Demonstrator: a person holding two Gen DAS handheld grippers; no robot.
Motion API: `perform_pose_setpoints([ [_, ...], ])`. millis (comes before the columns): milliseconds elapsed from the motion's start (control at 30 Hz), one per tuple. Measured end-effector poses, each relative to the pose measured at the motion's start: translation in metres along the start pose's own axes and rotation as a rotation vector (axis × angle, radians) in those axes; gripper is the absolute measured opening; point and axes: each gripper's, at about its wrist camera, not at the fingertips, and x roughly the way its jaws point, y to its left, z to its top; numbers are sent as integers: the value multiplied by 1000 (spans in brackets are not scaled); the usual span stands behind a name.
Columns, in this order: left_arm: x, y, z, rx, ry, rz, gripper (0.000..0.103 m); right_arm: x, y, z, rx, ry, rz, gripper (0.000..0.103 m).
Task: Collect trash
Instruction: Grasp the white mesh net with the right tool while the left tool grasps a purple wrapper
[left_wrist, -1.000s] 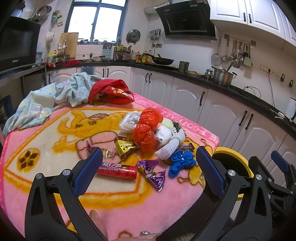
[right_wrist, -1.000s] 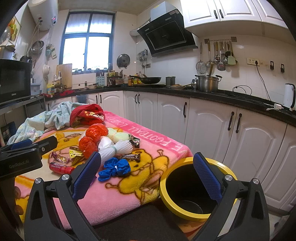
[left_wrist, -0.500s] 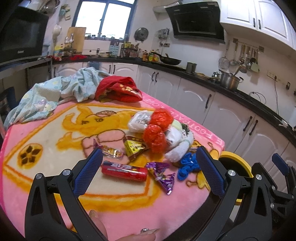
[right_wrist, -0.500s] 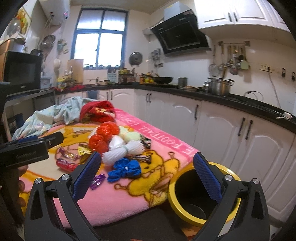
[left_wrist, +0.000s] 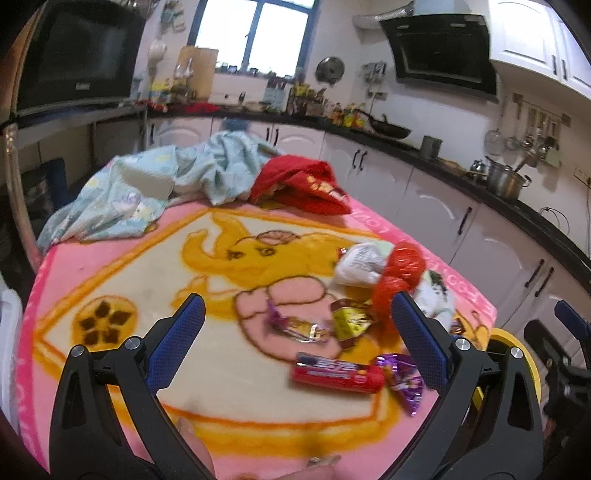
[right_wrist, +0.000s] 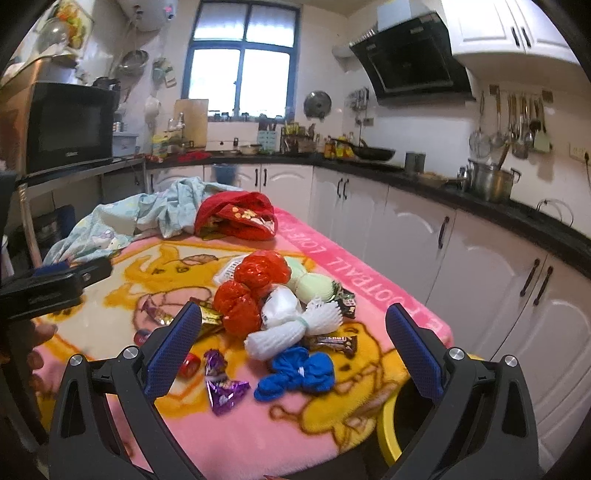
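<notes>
A heap of trash lies on the pink blanket (left_wrist: 110, 280): a red tube wrapper (left_wrist: 336, 373), a purple wrapper (left_wrist: 404, 384), a gold wrapper (left_wrist: 349, 321), red plastic bags (right_wrist: 255, 284), white foam netting (right_wrist: 291, 332), a blue scrunched bag (right_wrist: 299, 373) and a chocolate bar (right_wrist: 332, 343). My left gripper (left_wrist: 295, 347) is open above the blanket, the red tube between its jaws. My right gripper (right_wrist: 291, 347) is open above the heap. The yellow bin (right_wrist: 388, 432) stands at the table's right corner, also in the left wrist view (left_wrist: 524, 358).
A light blue cloth (left_wrist: 155, 188) and a red cloth (left_wrist: 306, 184) lie at the far end of the table. White kitchen cabinets (right_wrist: 480, 280) run along the right. The left gripper's body (right_wrist: 51, 284) shows at the left of the right wrist view.
My left gripper has swung left and closer over the blanket, so the trash now sits right of centre. My right gripper has moved left from over the bin towards the heap.
</notes>
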Motion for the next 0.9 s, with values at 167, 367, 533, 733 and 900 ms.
perform_pose_setpoints([
  [167,31,16,7,3,100,25,92,37,-11,6,38,74,-28,97],
  [367,74,29,4,-6,202,30,92,85,-32,2,138,214,-54,97],
  [533,104,37,1,-64,269,-21,84,115,-32,-6,187,300,-40,88],
  [733,129,46,-4,-117,331,-79,67,149,-31,-15,299,413,35,65],
  [900,142,52,-12,-172,392,-131,56,160,-32,-23,359,475,98,36],
])
